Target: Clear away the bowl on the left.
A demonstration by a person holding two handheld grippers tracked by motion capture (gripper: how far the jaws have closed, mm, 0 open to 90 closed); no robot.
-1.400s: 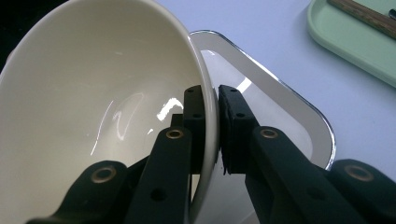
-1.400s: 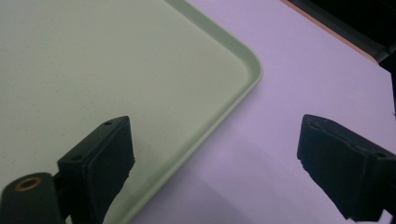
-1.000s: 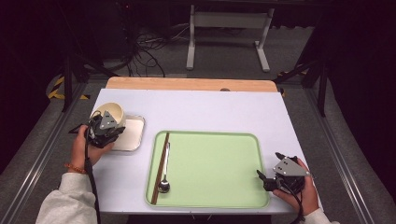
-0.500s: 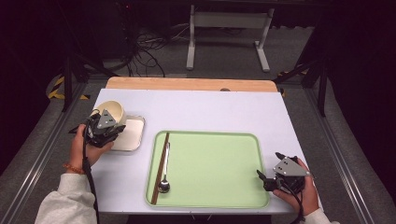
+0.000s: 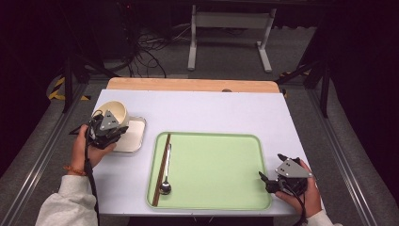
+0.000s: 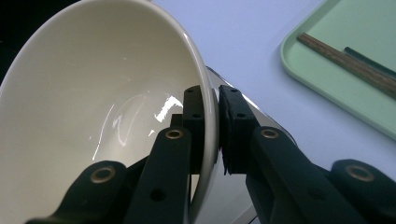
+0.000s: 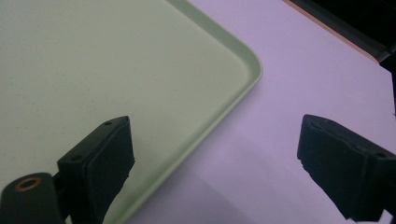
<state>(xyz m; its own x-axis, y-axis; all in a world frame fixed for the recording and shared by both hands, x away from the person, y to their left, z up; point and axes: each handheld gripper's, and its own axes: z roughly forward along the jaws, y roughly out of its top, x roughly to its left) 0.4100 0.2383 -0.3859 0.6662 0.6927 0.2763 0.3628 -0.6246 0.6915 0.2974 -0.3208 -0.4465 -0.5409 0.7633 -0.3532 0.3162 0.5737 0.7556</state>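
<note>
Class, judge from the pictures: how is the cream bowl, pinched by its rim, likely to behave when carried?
The bowl looks rigid and glossy, so it may slip between the left gripper pads. Held tilted by one wall, it will probably tend to swing. It seems ceramic, likely breakable if dropped.

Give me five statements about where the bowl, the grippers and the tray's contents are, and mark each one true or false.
1. The left gripper is clamped on the rim of the cream bowl. True.
2. The bowl sits flat and upright on the table. False: it is tilted, with its opening turned sideways, over the small white tray.
3. The right gripper holds the spoon. False: its jaws stand open with nothing between them, at the corner of the green tray.
4. A spoon and wooden chopsticks lie along the green tray's left side. True.
5. The green tray is stacked on the small white tray. False: they lie side by side on the table.
</note>
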